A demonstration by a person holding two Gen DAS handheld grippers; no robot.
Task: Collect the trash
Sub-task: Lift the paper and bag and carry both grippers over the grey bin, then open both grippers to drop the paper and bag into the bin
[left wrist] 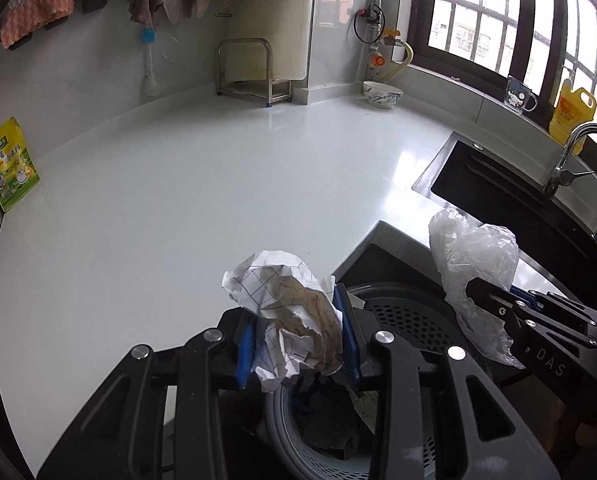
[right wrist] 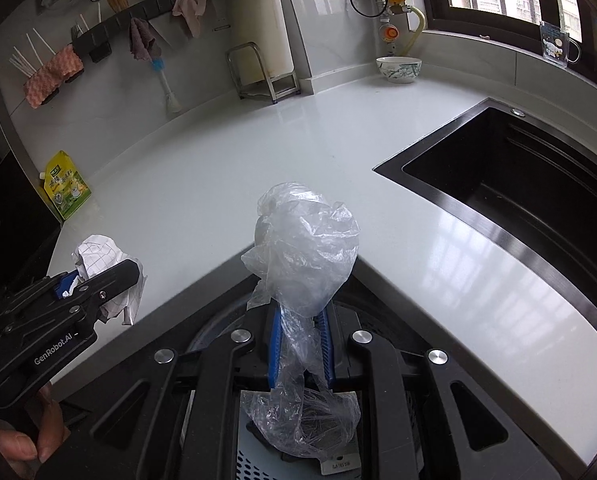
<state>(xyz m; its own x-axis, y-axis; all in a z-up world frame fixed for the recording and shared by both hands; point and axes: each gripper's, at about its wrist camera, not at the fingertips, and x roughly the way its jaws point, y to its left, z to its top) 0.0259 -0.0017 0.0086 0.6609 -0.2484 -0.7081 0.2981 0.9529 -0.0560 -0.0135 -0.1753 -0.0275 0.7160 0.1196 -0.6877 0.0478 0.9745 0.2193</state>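
Nearest the lens in the left wrist view, the left tool (left wrist: 298, 336) is closed on a crumpled paper ball (left wrist: 286, 308), pads pinching it from both sides, held at the tabletop (left wrist: 218, 184) edge w/ the perforated grey bin (left wrist: 414, 320) partly below; in the right wrist view the right tool (right wrist: 300, 344) is clamped on a clear plastic bag (right wrist: 306, 256), wad bulging above the pads, tail hanging toward the bin opening beneath; both pieces of trash are airborne, neither in the bin yet. Step in hand looks like the drop. To do it well: bring each tool fully over the opening, not the rim, esp. the left, which sits nearer the tabletop side; lower close before opening; open wide; the bag is light and clingy, likely to stick to a pad, so maybe a small shake; release one at a time so the tools don't bump.
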